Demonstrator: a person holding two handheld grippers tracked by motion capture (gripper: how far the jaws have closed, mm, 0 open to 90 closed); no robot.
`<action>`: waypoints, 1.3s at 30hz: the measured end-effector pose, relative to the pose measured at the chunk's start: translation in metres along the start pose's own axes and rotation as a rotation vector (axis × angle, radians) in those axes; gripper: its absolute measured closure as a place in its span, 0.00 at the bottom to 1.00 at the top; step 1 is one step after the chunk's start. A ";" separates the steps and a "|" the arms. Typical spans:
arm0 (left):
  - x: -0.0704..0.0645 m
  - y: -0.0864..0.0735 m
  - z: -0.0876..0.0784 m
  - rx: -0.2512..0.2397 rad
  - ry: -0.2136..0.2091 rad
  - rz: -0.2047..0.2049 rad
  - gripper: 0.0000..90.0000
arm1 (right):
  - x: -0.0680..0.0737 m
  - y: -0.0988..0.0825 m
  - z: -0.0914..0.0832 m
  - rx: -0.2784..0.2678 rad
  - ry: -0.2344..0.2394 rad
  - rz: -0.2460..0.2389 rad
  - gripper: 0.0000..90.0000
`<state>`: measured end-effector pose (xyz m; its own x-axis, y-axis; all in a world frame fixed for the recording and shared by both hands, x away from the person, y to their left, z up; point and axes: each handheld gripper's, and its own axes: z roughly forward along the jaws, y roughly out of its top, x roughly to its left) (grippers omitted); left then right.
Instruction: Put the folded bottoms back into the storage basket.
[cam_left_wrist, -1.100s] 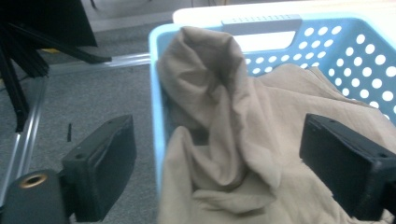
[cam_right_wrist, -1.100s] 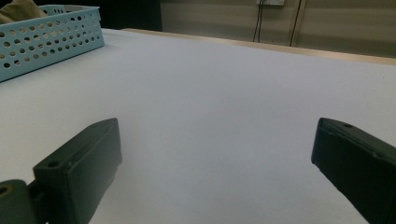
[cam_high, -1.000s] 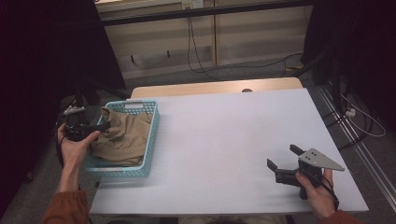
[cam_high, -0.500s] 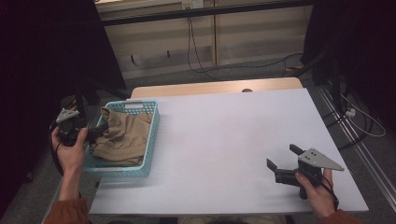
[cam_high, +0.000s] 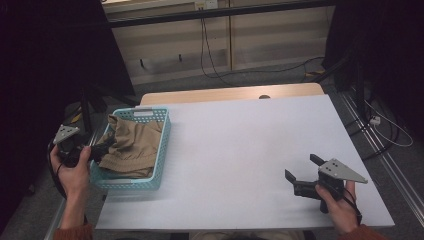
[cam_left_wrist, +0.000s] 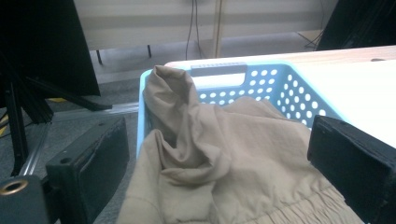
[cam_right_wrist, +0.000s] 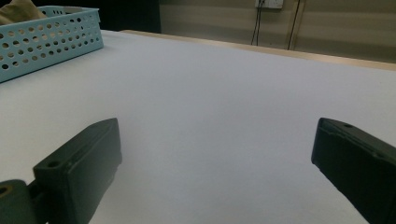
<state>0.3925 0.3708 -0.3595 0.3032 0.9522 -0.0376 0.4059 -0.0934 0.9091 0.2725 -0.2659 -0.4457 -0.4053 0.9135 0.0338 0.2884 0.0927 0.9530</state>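
White table (cam_high: 240, 145) | one basket (cam_high: 162, 145) | one tan garment (cam_high: 132, 147) | left claw (cam_high: 97, 152) wide | right claw (cam_high: 300, 175) wide

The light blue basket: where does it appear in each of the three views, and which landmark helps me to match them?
High view: the basket sits at the table's left edge, beside the left gripper.
Left gripper view: it is at the centre, straight ahead between the open jaws, its far wall above the cloth.
Right gripper view: its perforated side is at the top left, far off.
Shared landmark: the tan cloth inside it.
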 end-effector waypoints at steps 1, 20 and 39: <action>-0.001 -0.001 -0.002 -0.003 -0.001 -0.002 0.06 | 0.000 0.000 0.000 0.000 -0.001 0.000 0.02; -0.020 -0.009 -0.051 -0.080 -0.010 -0.021 0.06 | 0.001 0.001 -0.001 -0.007 0.001 -0.002 0.02; -0.067 -0.010 -0.051 -0.076 -0.059 0.026 0.04 | 0.001 0.001 0.000 -0.005 0.008 0.000 0.02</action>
<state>0.3238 0.3231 -0.3451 0.3641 0.9306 -0.0363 0.3315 -0.0931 0.9388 0.2725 -0.2645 -0.4448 -0.4120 0.9105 0.0355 0.2837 0.0911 0.9546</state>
